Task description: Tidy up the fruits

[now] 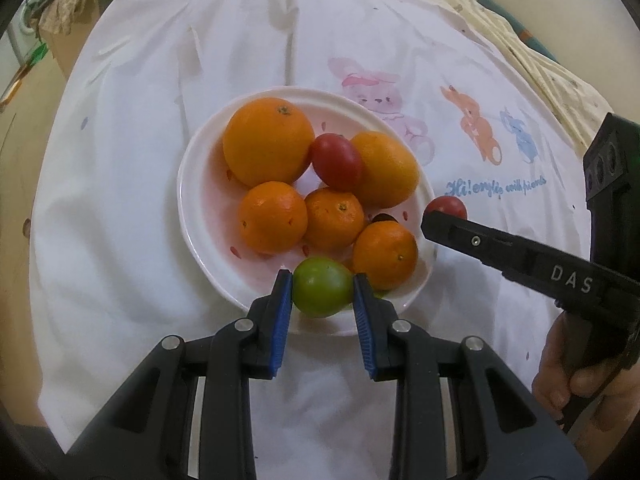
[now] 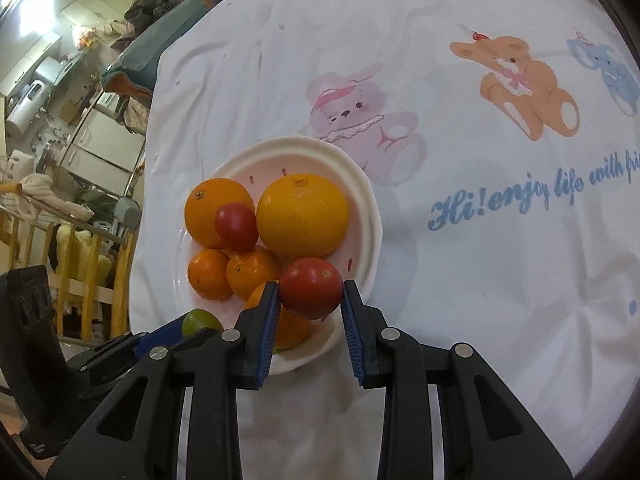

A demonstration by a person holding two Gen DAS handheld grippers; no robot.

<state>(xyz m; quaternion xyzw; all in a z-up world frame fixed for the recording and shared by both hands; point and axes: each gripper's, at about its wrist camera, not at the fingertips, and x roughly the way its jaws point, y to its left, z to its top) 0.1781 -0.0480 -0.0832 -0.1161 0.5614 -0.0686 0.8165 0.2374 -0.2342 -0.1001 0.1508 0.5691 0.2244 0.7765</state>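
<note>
Your left gripper [image 1: 322, 290] is clamped on a green fruit [image 1: 322, 292], its blue pads [image 1: 282, 312] pressing both sides, at the near rim of the plate [image 1: 200, 216]. Your right gripper [image 2: 309, 294] is clamped on a red fruit [image 2: 311, 288] over the near part of the same plate, its pads [image 2: 269, 320] touching the fruit on either side; from the left wrist view this fruit shows just past the plate's right edge, at the tip of the right tool. On the plate lie a large orange [image 1: 268, 146], a second large orange [image 1: 386, 168], and three small ones: one at left [image 1: 273, 217], one in the middle [image 1: 334, 219] and one at right [image 1: 385, 254], which sits just beside the green fruit. Another red fruit [image 1: 337, 162] rests between the two large oranges, touching both. The plate stands on a white cloth [image 2: 460, 280] printed with a pink bear [image 2: 356, 116], an orange bear [image 2: 524, 80], a blue bear [image 2: 612, 68] and blue script [image 2: 532, 192]. Your right hand [image 1: 576, 364] grips the tool's handle at the right edge of the left view.
</note>
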